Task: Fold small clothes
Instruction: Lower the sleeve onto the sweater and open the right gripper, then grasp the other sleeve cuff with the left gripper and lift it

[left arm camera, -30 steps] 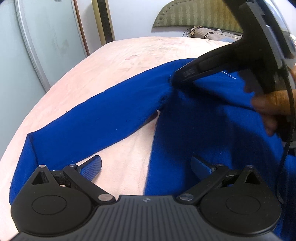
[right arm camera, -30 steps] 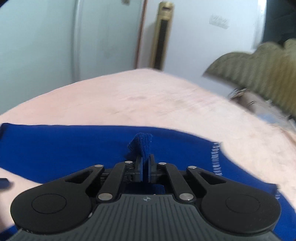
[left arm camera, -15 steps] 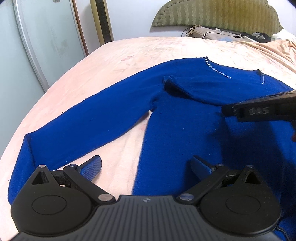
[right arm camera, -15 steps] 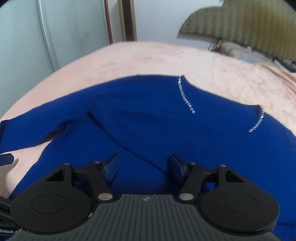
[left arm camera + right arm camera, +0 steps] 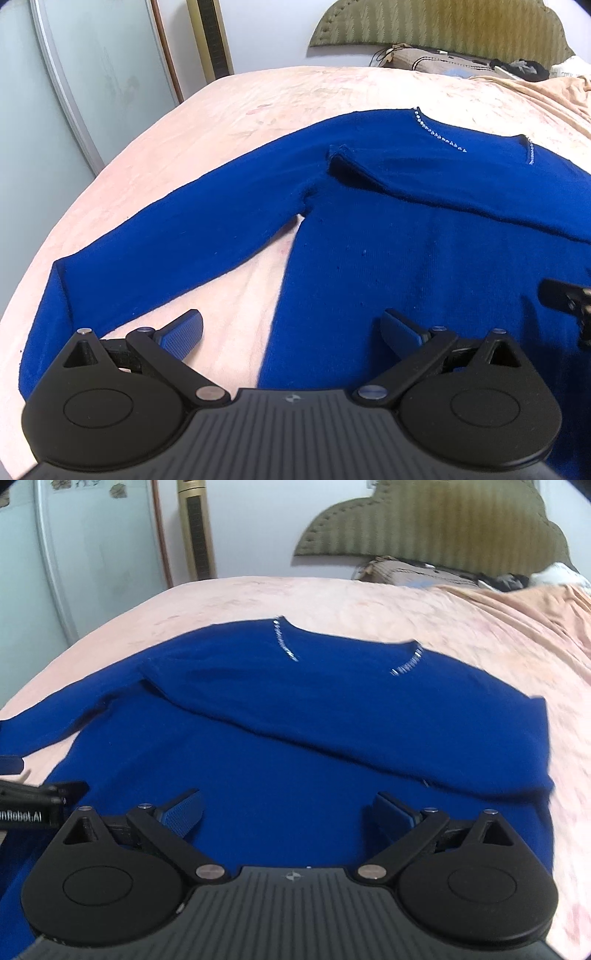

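Note:
A bright blue sweater [image 5: 406, 240] lies flat on the bed, its beaded neckline [image 5: 284, 642] at the far side. One sleeve [image 5: 184, 229] stretches out to the left. The other sleeve [image 5: 369, 716] lies folded across the chest, its cuff near the left armpit. My left gripper [image 5: 291, 325] stands open over the sweater's left side edge, one finger above the sheet and one above the fabric. My right gripper [image 5: 286, 805] hovers over the sweater's body with its jaws opening wide and nothing between them.
A pink sheet [image 5: 258, 110] covers the bed. The green padded headboard [image 5: 443, 26], a pillow [image 5: 436, 61] and an orange blanket [image 5: 517, 602] lie at the far end. Glass wardrobe doors [image 5: 55, 92] stand to the left of the bed.
The right gripper let go of the sleeve cuff, opened wide and drew back to the right. The sleeve now rests across the chest. The left gripper stayed put.

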A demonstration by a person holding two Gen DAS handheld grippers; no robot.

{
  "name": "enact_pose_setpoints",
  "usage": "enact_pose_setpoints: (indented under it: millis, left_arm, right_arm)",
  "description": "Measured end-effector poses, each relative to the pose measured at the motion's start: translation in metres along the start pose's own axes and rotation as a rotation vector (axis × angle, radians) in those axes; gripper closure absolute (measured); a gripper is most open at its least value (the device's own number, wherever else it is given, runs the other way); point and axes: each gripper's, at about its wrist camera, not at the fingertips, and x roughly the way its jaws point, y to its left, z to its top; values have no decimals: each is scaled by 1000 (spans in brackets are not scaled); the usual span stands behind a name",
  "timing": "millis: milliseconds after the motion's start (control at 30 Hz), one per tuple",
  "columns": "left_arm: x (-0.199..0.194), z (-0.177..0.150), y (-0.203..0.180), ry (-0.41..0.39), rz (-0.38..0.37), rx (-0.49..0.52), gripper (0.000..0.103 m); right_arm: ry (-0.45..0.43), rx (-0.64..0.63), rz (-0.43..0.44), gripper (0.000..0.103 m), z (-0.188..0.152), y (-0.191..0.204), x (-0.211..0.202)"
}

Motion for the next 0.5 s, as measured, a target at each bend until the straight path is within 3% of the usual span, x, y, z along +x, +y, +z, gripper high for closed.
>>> enact_pose_setpoints:
  millis: [300, 500]
  left_arm:
    - [-5, -5, -3, 20, 27, -7, 0]
    - [-11, -12, 7, -16, 99, 6, 0]
  right_arm:
    - [-6, -10, 10, 0, -28, -10, 2]
    - [-49, -60, 3, 0, -38, -4, 2]
